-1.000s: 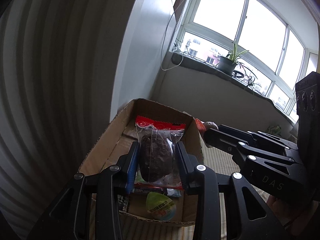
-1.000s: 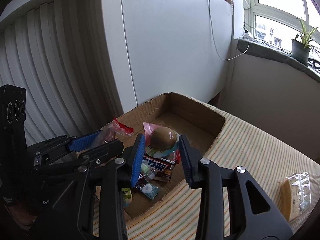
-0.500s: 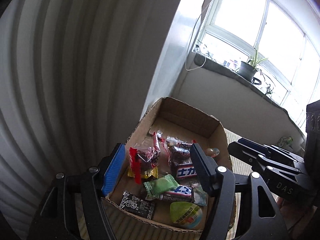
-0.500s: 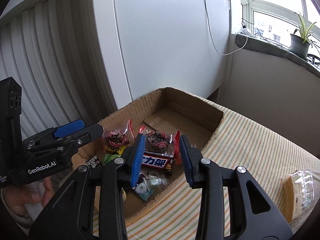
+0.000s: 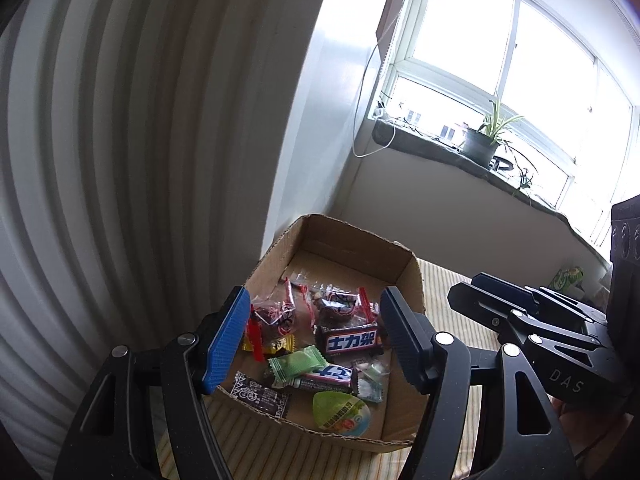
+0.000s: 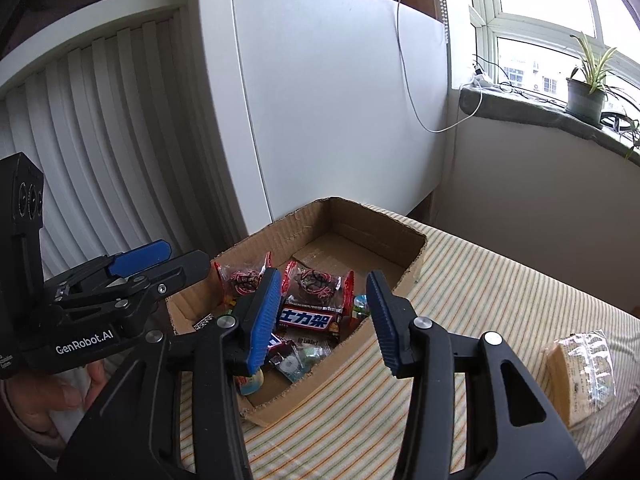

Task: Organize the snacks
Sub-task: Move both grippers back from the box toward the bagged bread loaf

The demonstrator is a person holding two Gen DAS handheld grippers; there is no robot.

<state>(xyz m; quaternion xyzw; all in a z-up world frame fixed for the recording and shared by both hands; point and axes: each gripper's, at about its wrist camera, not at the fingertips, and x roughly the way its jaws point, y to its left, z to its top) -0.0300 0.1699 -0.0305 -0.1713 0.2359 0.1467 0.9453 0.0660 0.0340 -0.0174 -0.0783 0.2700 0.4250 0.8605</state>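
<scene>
An open cardboard box [image 5: 352,236] [image 6: 372,224] stands on the striped table and holds several wrapped snacks. Two clear packets with dark pastries [image 5: 276,316] [image 5: 340,304] lie side by side in it, above a blue-lettered chocolate bar [image 5: 352,342] [image 6: 308,318], a green candy [image 5: 296,362] and a jelly cup [image 5: 340,414]. My left gripper [image 5: 315,296] [image 6: 182,254] hovers open over the box's near left edge, holding nothing. My right gripper [image 6: 324,276] [image 5: 466,288] hangs above the box's right side with its jaws opening and nothing between them; one pastry packet [image 6: 316,282] lies in the box below.
A wrapped yellow cake [image 6: 580,372] lies on the striped tablecloth [image 6: 480,300] at the right. A white slatted panel [image 6: 100,140] and a white wall stand behind the box. A potted plant [image 6: 586,96] sits on the windowsill. A hand [image 6: 52,396] holds the left gripper.
Both grippers were shut on pastry packets over the box. The left let its packet go first, then the right; both packets now lie in the box and both grippers have drawn back.
</scene>
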